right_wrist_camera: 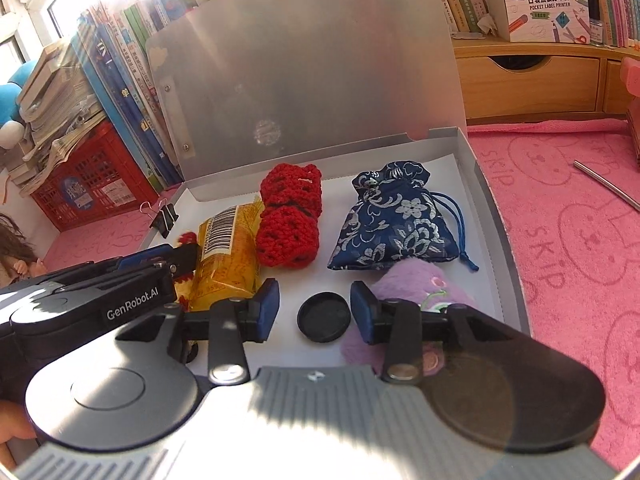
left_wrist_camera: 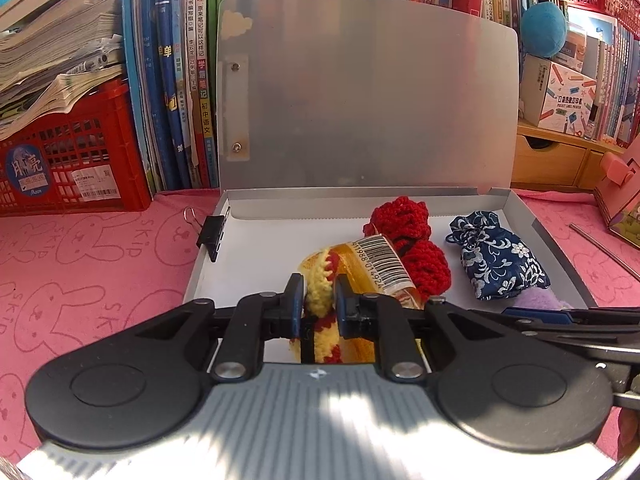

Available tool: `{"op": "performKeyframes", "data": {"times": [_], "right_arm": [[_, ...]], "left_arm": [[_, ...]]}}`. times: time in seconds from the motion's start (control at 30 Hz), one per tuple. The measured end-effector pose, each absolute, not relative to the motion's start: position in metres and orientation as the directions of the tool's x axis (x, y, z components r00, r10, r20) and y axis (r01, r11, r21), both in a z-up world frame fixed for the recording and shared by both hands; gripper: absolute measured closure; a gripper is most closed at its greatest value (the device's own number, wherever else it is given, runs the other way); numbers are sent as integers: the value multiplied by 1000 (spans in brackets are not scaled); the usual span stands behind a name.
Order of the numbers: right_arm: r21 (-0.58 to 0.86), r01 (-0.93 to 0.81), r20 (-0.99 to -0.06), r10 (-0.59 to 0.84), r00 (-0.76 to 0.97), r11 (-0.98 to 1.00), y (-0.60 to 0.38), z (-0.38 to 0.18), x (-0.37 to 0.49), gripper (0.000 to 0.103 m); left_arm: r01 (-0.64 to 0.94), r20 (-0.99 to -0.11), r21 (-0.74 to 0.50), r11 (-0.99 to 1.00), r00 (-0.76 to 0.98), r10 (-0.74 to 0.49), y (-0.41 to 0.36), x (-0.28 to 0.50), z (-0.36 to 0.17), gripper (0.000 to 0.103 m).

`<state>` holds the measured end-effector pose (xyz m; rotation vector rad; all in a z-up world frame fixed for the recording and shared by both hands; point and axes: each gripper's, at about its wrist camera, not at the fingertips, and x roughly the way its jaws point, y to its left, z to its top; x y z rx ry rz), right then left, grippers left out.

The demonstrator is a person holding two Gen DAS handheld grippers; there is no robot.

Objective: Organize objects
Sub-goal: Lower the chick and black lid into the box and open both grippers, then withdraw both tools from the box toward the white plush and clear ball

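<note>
Yellow crochet with red trim (left_wrist_camera: 320,280) sits clamped between the pads of my left gripper (left_wrist_camera: 319,300), low over the near-left part of the open box (left_wrist_camera: 560,248), touching the yellow packet (right_wrist_camera: 224,256) that lies against the red crochet roll (right_wrist_camera: 290,216); my right gripper (right_wrist_camera: 314,314) hangs with its jaws apart around nothing, just above a small black cap (right_wrist_camera: 324,317) on the box floor, with the purple plush (right_wrist_camera: 416,284) under its right finger and the blue floral pouch (right_wrist_camera: 394,224) just beyond. I judge the step in hand to be setting the crochet down inside the box: I should lower it onto bare floor left of the packet, then part the pads without dragging yarn. How much of the crochet hangs below my fingers is hidden by my own body, the plush is mostly covered, and glare washes out the upper left of the right view
</note>
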<state>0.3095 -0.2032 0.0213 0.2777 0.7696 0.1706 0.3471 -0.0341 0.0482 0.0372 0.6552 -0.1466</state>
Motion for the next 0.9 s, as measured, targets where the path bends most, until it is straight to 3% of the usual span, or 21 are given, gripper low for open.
{"op": "performKeyframes", "data": {"times": [0.07, 0.13, 0.33, 0.9], "right_arm": [[311, -53, -654, 254, 712, 949, -204, 24, 307, 42], [315, -52, -645, 254, 721, 948, -206, 28, 304, 37], [300, -72, -628, 254, 735, 951, -208, 41, 293, 26], [181, -157, -596, 236, 767, 971, -208, 63, 230, 12]], "left_arm": [[135, -606, 7, 991, 789, -103, -33, 345, 50, 51], [129, -599, -3, 992, 794, -105, -29, 342, 53, 39], [119, -587, -69, 991, 798, -136, -19, 331, 65, 22], [192, -500, 5, 981, 850, -164, -17, 255, 92, 13]]}}
